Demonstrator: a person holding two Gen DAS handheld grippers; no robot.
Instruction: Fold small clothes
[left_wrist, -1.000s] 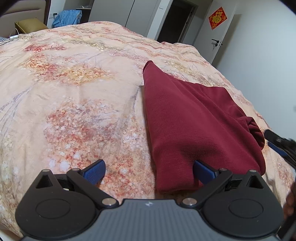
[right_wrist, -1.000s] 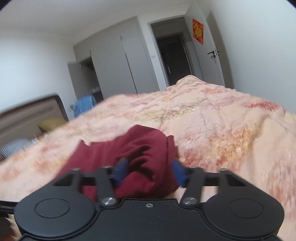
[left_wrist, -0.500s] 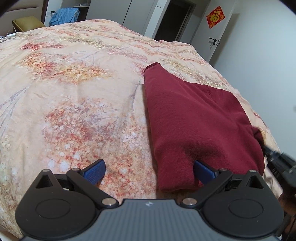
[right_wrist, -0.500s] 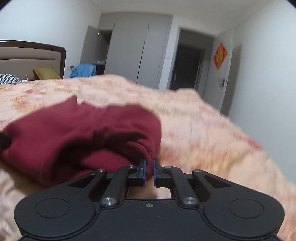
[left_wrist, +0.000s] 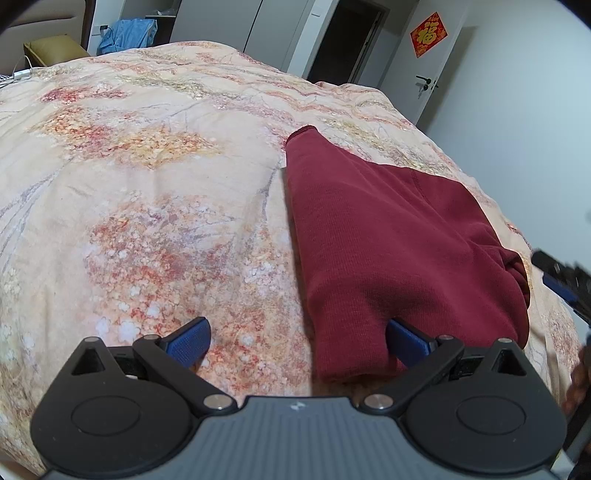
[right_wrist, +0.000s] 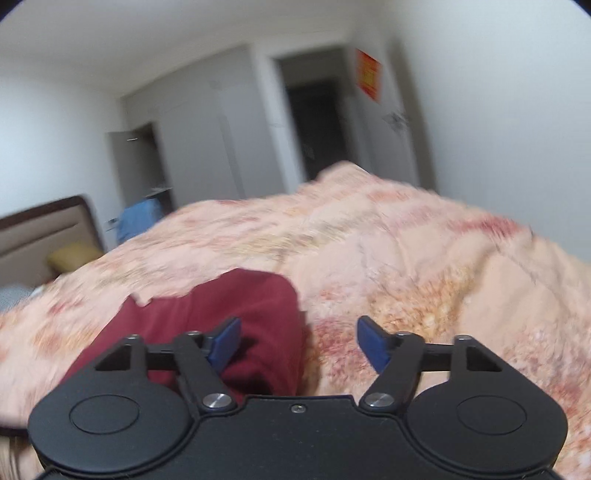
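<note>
Right tongs (right_wrist: 297, 341), opening, overhang maroon garment (right_wrist: 236, 314).

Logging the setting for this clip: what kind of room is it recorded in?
Almost certainly a home bedroom. A large bed with a floral quilt fills the view, a padded headboard stands at its far end, and pale wardrobe doors line the back wall. The dark red garment lies on the quilt.
</note>
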